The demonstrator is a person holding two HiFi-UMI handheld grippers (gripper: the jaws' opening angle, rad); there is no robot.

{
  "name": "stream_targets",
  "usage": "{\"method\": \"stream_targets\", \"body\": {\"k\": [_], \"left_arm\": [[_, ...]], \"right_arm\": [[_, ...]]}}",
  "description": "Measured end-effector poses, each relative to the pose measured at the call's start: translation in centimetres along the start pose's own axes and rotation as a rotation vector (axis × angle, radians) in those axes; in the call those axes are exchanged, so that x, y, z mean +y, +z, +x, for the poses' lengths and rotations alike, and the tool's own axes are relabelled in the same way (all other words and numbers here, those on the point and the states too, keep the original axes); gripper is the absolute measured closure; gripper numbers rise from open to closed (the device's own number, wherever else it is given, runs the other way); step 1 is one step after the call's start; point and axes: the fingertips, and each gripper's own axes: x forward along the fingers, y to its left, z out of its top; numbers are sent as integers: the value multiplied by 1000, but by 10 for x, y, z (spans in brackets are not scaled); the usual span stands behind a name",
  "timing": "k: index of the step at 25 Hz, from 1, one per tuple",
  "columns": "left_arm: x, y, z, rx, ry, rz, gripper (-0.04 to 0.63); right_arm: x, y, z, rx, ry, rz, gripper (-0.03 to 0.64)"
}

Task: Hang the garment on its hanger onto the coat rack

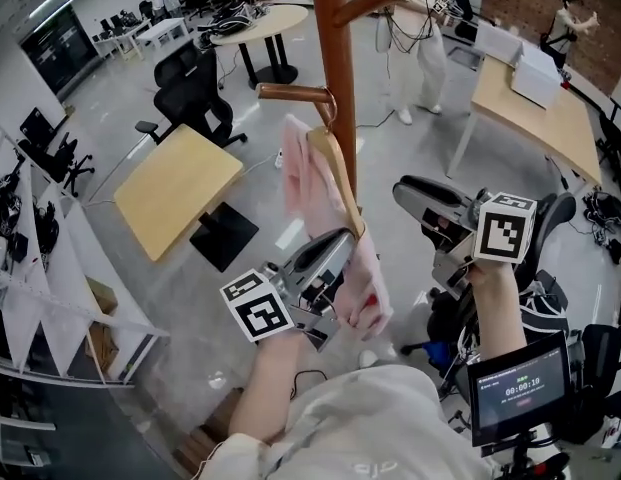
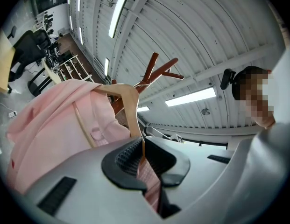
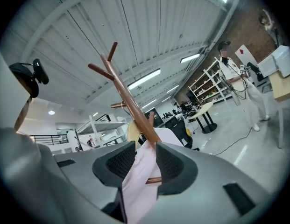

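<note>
A pink garment (image 1: 328, 203) hangs on a wooden hanger (image 1: 335, 168) beside the brown coat rack pole (image 1: 336, 58). The hanger's metal hook (image 1: 330, 108) sits over a short peg (image 1: 293, 92) close to the pole. My left gripper (image 1: 340, 253) is shut on the lower end of the hanger's arm, with pink cloth caught against it; in the left gripper view the wooden arm (image 2: 130, 108) runs down into that gripper (image 2: 144, 146). My right gripper (image 1: 405, 193) stands open just right of the pole, apart from the garment. Through its gap (image 3: 145, 160) I see pink cloth (image 3: 140, 176) and the pole (image 3: 130, 104).
A black office chair (image 1: 550, 268) and a small screen (image 1: 520, 388) are under my right arm. Wooden tables (image 1: 175, 188) (image 1: 545, 113) flank the rack, another black chair (image 1: 195, 93) stands at the left, and a person in white (image 1: 415, 28) is behind the pole.
</note>
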Motion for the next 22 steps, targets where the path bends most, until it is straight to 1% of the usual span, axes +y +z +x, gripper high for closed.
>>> {"method": "stream_targets", "body": {"k": [4,7,10,13,17,19,22], "left_arm": [[-5,-5,5,0,-1,-13,589],[-13,-5,3,-9,-1,-12,589],[-17,0,-6,-31,20,5,589],[-19,9,-21,-59,39,21,589],[-21,26,-54,-113,80,61,589],[-24,34,-72,-141,111,91,589],[-33,47,-100,-191,163,136,589]], "right_arm": [[-1,-1,-16,-25,-19,18,492],[7,-2,-23,-34,-27,19,493],[19,-2,-24,-45,-7,14,494],[41,-3,-15,-54,46,-16,495],[80,-5,16,-30,123,-114,495],[102,-4,31,-14,181,-150,495],[134,-3,53,7,282,-168,495]]}}
